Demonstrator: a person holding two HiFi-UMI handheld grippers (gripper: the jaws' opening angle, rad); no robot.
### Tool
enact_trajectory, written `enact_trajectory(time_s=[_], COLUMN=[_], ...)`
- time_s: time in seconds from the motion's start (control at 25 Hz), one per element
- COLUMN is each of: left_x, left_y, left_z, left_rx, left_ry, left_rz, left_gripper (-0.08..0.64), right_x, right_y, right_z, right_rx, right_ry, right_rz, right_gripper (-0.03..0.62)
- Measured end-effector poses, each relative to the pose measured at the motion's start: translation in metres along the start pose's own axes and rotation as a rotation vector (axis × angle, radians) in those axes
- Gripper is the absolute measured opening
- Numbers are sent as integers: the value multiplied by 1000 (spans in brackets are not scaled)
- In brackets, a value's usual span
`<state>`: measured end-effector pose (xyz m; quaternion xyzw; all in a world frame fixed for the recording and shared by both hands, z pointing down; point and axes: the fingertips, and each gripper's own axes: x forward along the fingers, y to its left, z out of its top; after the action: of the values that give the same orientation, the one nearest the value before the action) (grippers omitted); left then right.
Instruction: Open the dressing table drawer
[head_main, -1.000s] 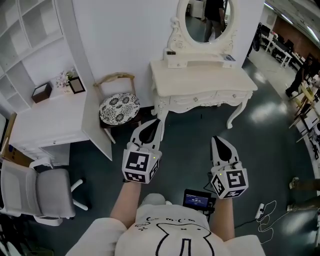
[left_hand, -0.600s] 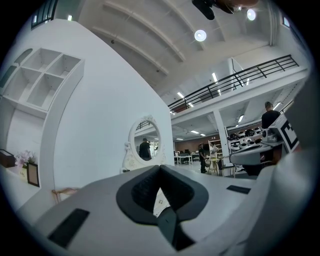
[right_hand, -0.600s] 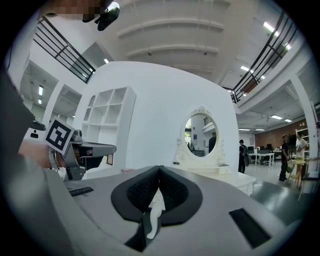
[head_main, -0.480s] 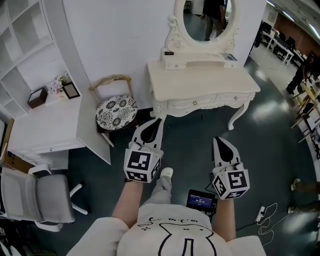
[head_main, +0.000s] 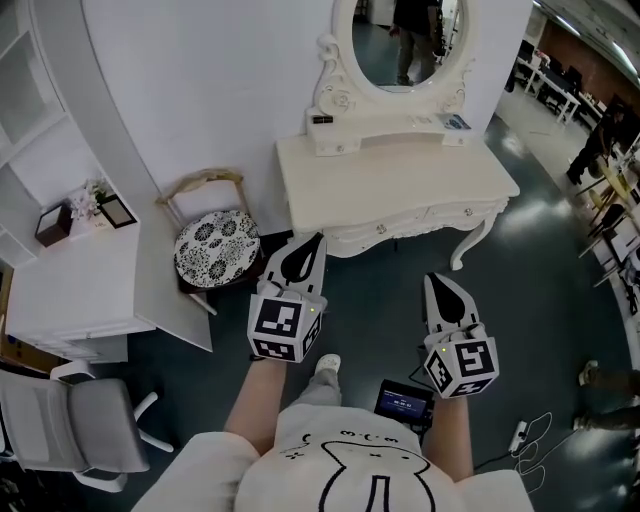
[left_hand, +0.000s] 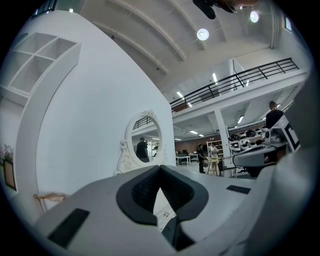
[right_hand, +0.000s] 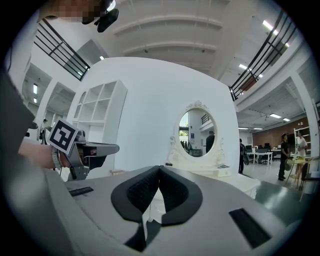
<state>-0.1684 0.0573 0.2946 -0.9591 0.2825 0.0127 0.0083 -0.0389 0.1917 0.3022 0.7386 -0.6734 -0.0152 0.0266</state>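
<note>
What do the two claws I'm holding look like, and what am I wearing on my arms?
The left claw and right claw match: light grey bodies narrowing to a tip, with black ribbed pads around a teardrop-shaped hollow. Each has a white cube with black square markers at its rear. You wear a white short-sleeved T-shirt with a black line drawing.

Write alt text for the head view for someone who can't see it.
A person's left gripper and right gripper, both shut, point toward a cream carved dressing table with an oval mirror, its drawers closed. A wooden chair with a patterned cushion stands left of it.
</note>
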Motion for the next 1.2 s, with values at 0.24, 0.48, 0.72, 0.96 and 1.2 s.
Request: enact_trajectory(time_s=[0.24,0.48,0.72,0.96,1.2], left_x=[52,99,140,167,189], left_y=[30,60,83,96,97], left_z=[-2,-6,-11,-18,-27], left_rx=[-6,-14,-25,-37,-35], left_ry=[11,18,16,21,36], left_rz=[-8,-17,-28,-34,-35], left_gripper=[15,15,15,15,14], right_x=[53,104,147,171,185], right_y=[-24,-41,-56,-70,-87], right_z=[-1,-1,1,-6,-16], right_rx=[8,0,-18,-19,-4], right_ry=[10,23,27,41,47], right_rz=[-9,-14,-25,-44,-51], right_gripper=[12,12,12,13,12])
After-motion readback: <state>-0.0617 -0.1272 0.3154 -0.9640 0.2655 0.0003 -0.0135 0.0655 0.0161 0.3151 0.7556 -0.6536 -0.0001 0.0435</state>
